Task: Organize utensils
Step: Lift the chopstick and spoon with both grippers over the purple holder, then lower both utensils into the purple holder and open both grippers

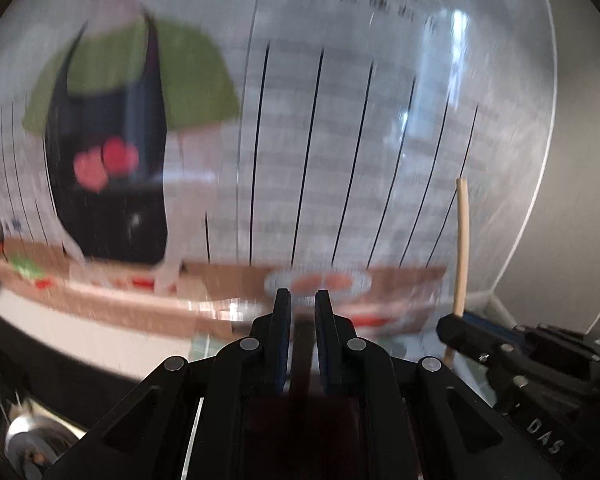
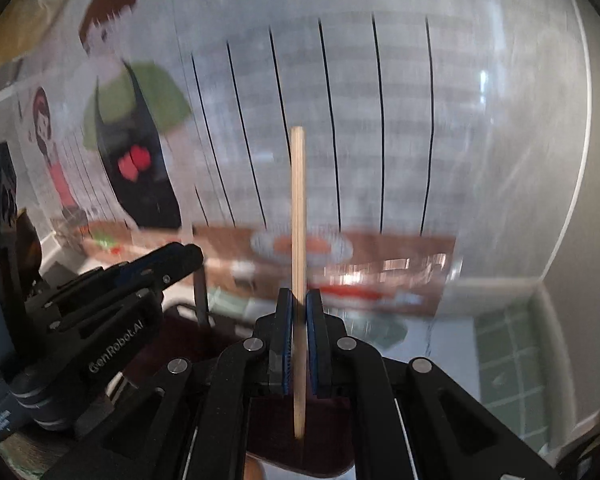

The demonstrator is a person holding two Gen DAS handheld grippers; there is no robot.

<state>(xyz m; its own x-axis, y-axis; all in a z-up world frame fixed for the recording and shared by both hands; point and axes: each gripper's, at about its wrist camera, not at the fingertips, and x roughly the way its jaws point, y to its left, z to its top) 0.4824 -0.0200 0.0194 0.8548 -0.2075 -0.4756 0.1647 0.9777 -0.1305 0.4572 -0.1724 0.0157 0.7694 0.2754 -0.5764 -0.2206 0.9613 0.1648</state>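
My right gripper is shut on a pale wooden chopstick, which stands upright and sticks out above and below the pads. In the left wrist view the same chopstick rises from the right gripper at the right edge. My left gripper has its jaws nearly together on a thin dark strip. From the right wrist view, a slim grey utensil handle hangs down from the left gripper; its lower end is hidden. A dark red container lies below both grippers.
A glossy wall poster with a cartoon figure in a green shirt and ruled lines fills the background, blurred by motion. A white ledge and a green tiled surface lie at the lower right. A grey wall is on the right.
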